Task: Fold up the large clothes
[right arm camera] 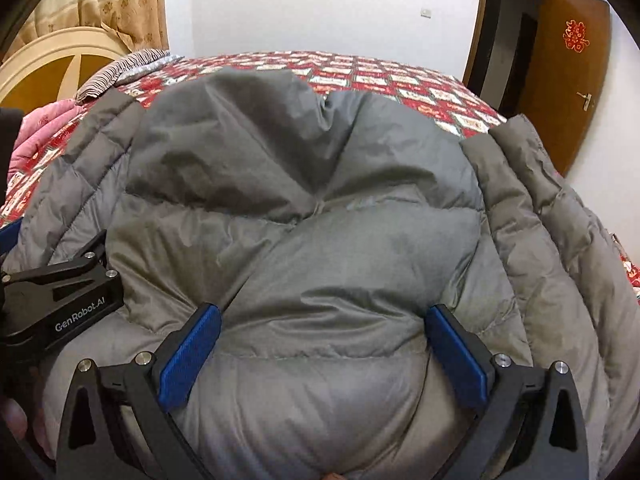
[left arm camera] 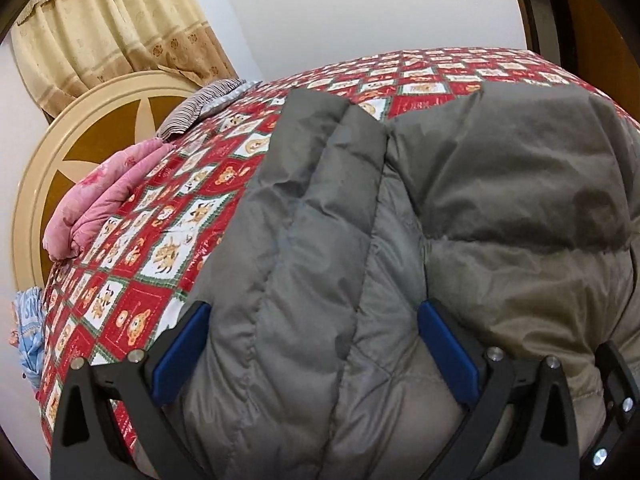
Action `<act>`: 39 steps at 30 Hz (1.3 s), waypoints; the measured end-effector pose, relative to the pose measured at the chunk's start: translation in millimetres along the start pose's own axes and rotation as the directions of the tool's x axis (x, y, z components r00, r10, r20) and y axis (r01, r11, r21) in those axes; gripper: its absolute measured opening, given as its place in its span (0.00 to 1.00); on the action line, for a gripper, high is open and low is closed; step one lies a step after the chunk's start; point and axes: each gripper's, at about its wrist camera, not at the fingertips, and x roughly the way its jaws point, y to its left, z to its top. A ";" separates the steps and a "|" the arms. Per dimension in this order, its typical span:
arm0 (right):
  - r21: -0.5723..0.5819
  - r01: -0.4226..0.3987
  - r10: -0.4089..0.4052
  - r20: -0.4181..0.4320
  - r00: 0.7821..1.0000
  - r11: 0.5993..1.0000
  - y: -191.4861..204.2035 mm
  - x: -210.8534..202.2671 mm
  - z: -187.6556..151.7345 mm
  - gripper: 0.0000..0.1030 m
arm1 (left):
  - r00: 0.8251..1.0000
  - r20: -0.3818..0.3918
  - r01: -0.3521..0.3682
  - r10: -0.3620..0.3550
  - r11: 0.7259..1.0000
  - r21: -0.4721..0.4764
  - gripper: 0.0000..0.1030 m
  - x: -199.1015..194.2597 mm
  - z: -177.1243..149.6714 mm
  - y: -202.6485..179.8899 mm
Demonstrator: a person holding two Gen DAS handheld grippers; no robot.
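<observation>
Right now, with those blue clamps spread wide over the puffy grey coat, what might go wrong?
1. The grey down jacket is thick and slippery-looking; the open right gripper may pinch only the top layer and lose it.
2. The left gripper straddles a bulky sleeve, so a fold could come out lopsided.
3. The two grippers sit close together; they might bump.

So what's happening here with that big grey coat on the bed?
A person is holding a two-finger gripper in each hand, working on folding a grey puffer jacket spread over a bed with a red patterned bedspread. Both the left gripper and the right gripper are open, their blue fingers straddling puffy jacket fabric. Nothing is clamped at this moment. A pink quilt lies by the headboard.
</observation>
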 end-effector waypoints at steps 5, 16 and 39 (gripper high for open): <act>-0.016 0.007 -0.007 -0.017 1.000 1.000 1.6 6.1 0.9 0.99 | 1.000 -0.006 0.013 -0.013 1.000 -0.008 1.00 -1.9 0.2 1.8; 0.011 -0.021 0.020 0.069 0.997 1.000 -13.8 -63.6 -22.7 0.99 | 0.999 0.037 0.036 -0.030 0.987 -0.159 1.00 -60.9 -46.5 89.2; -0.040 0.029 -0.027 0.050 0.998 0.999 1.9 -53.0 -71.7 0.99 | 0.914 -0.006 0.391 -0.406 0.882 -0.262 0.17 -43.5 -77.5 84.0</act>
